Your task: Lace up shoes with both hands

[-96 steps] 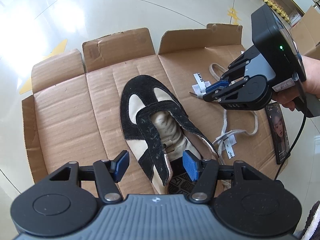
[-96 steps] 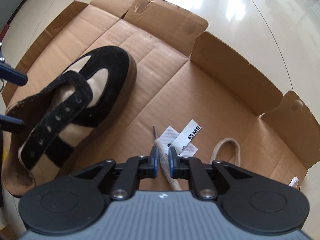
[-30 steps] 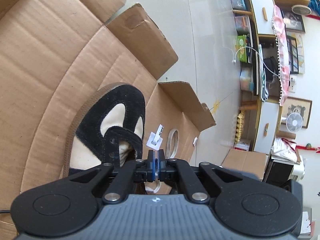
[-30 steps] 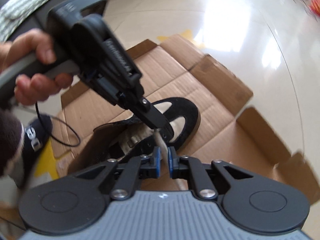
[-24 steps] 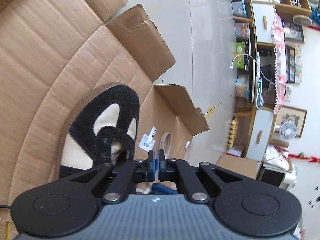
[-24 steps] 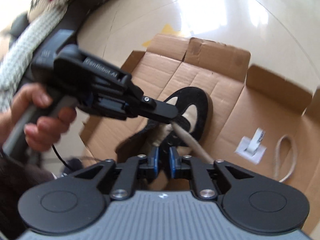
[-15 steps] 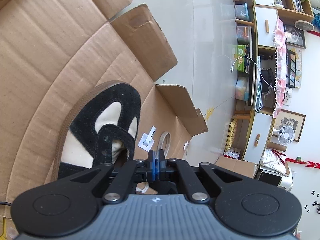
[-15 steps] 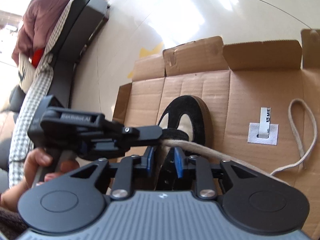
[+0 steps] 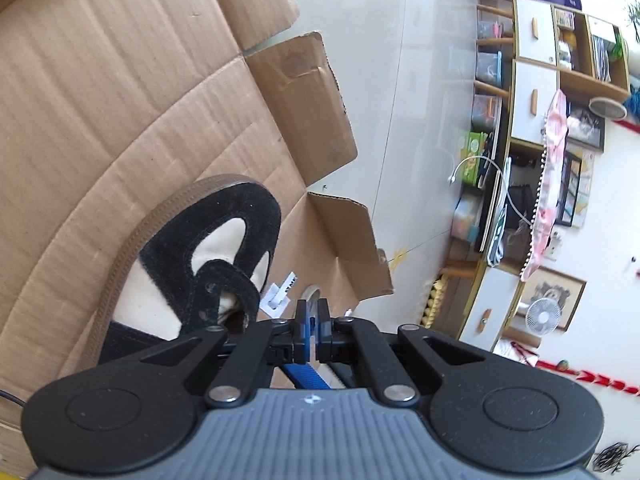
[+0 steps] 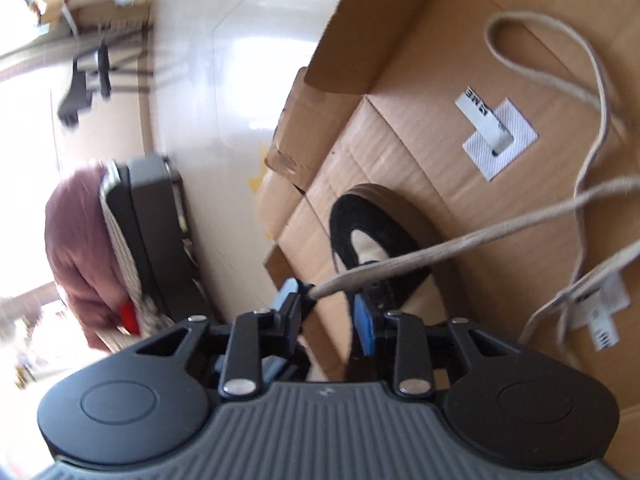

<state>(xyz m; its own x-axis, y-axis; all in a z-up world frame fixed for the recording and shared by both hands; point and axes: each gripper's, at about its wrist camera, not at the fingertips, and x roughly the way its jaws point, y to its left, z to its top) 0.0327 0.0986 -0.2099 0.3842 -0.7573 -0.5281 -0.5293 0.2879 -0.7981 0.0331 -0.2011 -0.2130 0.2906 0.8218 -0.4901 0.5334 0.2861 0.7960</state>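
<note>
A black and cream shoe (image 9: 212, 248) lies on flattened cardboard (image 9: 120, 100). My left gripper (image 9: 313, 320) hangs just above its eyelet strip, jaws pressed together. In the right wrist view a beige shoelace (image 10: 460, 240) runs taut from the right edge over the shoe (image 10: 360, 216) to a dark tip beside the left blue pad. My right gripper (image 10: 326, 312) is rolled on its side and its jaws are opening. The lace end lies between them, but the pads do not press on it. More lace loops slack over the cardboard (image 10: 420, 140). The eyelets are hidden in the right wrist view.
Two white tags (image 10: 496, 136) (image 10: 600, 320) lie on the cardboard right of the shoe. Raised box flaps (image 9: 312, 112) edge the sheet, with glossy floor beyond. Shelves and cabinets (image 9: 532, 160) stand far off; a chair with a maroon cloth (image 10: 80, 248) is to the left.
My left gripper, open over the shoe at first, has shut on the lace end. My right gripper has let go, spread its jaws, rolled sideways and sunk toward the shoe.
</note>
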